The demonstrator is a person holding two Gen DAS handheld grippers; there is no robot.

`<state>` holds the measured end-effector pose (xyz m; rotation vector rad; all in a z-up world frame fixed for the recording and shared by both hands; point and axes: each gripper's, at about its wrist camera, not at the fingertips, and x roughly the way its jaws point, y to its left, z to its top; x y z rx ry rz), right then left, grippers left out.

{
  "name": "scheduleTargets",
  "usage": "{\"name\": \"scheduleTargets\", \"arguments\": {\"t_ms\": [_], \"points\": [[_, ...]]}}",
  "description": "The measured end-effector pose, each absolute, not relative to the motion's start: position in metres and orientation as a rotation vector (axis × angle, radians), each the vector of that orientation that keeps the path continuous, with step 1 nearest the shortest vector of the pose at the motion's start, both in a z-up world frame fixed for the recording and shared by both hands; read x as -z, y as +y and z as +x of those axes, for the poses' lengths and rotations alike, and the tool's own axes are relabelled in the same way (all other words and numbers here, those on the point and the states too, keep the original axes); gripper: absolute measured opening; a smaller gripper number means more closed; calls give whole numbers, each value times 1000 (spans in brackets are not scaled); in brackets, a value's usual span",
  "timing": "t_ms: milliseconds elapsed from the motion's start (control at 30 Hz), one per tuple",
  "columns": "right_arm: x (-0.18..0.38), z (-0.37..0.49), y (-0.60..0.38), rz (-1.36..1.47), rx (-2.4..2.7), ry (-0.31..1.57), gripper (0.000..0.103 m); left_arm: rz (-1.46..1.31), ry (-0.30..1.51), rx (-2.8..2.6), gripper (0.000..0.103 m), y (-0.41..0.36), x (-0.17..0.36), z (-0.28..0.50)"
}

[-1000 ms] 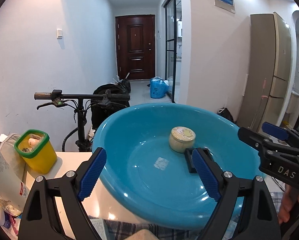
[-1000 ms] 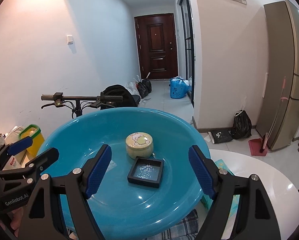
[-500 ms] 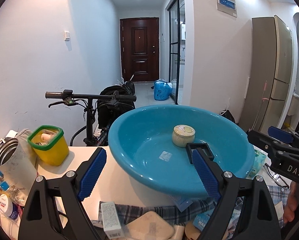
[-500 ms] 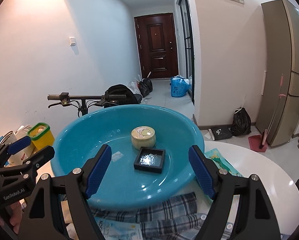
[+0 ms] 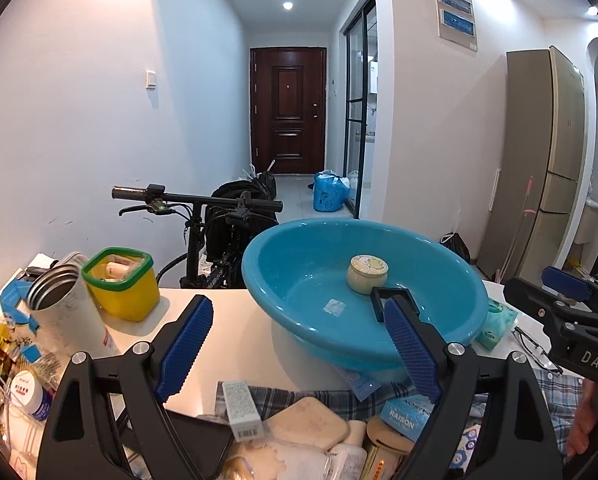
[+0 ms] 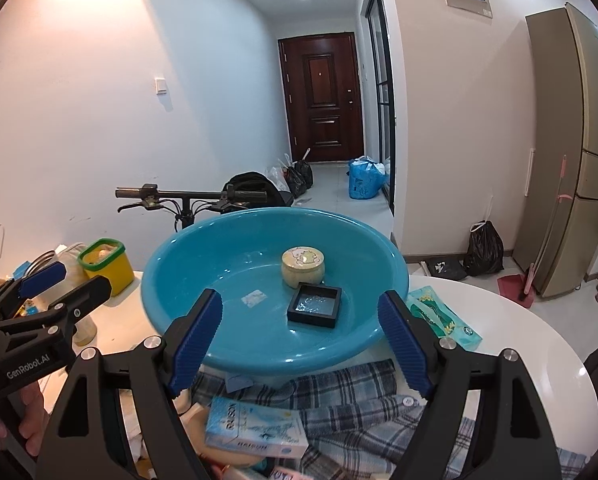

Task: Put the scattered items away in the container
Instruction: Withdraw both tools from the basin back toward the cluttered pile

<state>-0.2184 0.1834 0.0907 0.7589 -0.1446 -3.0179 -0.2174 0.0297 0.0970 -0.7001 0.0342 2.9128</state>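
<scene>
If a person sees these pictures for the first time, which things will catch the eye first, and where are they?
The big blue basin in the middle of the white table stands out first, with a round cream jar and a black square box inside it. Next is the clutter in front of it: a plaid cloth and a light blue RAISON box. To the left stands a yellow tub with a green rim.

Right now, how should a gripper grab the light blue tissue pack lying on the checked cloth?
Probably from above, squeezing the tissue pack across its two long edges. It lies flat on the checked cloth, so only the narrow width would fit between the open right gripper fingers.
</scene>
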Motion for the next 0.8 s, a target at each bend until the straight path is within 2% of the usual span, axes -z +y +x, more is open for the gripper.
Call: {"name": "scheduleTargets", "arguments": {"t_ms": [200, 300, 800], "points": [[-100, -192, 181, 726, 3027, -129, 80, -665, 46, -2922, 89, 25, -105, -189], [-106, -177, 183, 692, 3038, -143, 85, -652, 42, -2923, 89, 21, -108, -177], [-106, -140, 185, 660, 3027, -157, 85, -679, -4, -2923, 90, -4, -103, -139]]}}
